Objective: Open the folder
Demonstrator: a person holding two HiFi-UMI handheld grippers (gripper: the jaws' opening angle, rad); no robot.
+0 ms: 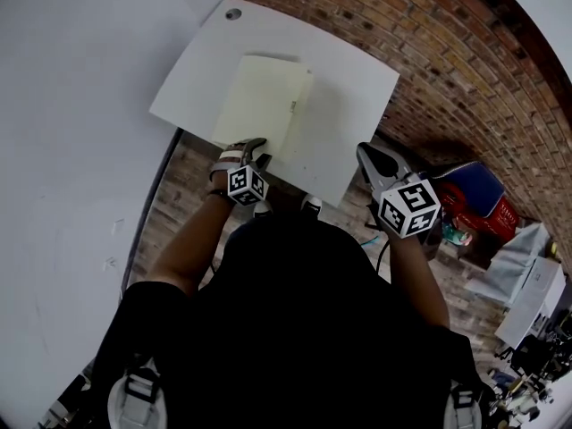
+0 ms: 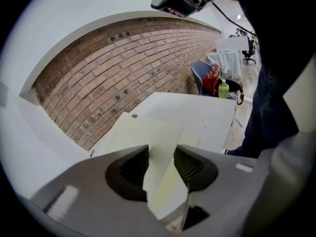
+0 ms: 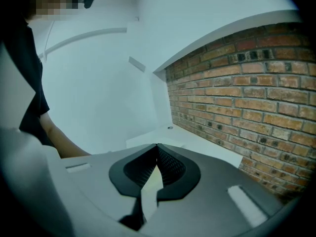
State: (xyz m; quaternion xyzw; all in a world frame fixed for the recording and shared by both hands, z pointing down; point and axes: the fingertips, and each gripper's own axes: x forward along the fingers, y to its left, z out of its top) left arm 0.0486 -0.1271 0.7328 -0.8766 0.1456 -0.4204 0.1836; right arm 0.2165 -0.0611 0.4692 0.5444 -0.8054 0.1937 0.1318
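A cream paper folder (image 1: 259,101) lies shut on the white table (image 1: 357,105), a little left of the table's middle. My left gripper (image 1: 257,148) is at the folder's near edge. In the left gripper view the folder's (image 2: 148,132) top sheet curls up between the jaws of the left gripper (image 2: 162,154), which stand apart and do not pinch it. My right gripper (image 1: 365,153) hangs off the table's near right corner, away from the folder. Its tips meet in the right gripper view (image 3: 157,147), with nothing held.
A brick wall (image 1: 429,52) runs behind and to the right of the table, a white wall (image 1: 71,105) to the left. A cable hole (image 1: 233,13) sits at the table's far corner. A red and blue bag (image 1: 474,199) and a green bottle (image 2: 223,89) are on the floor at right.
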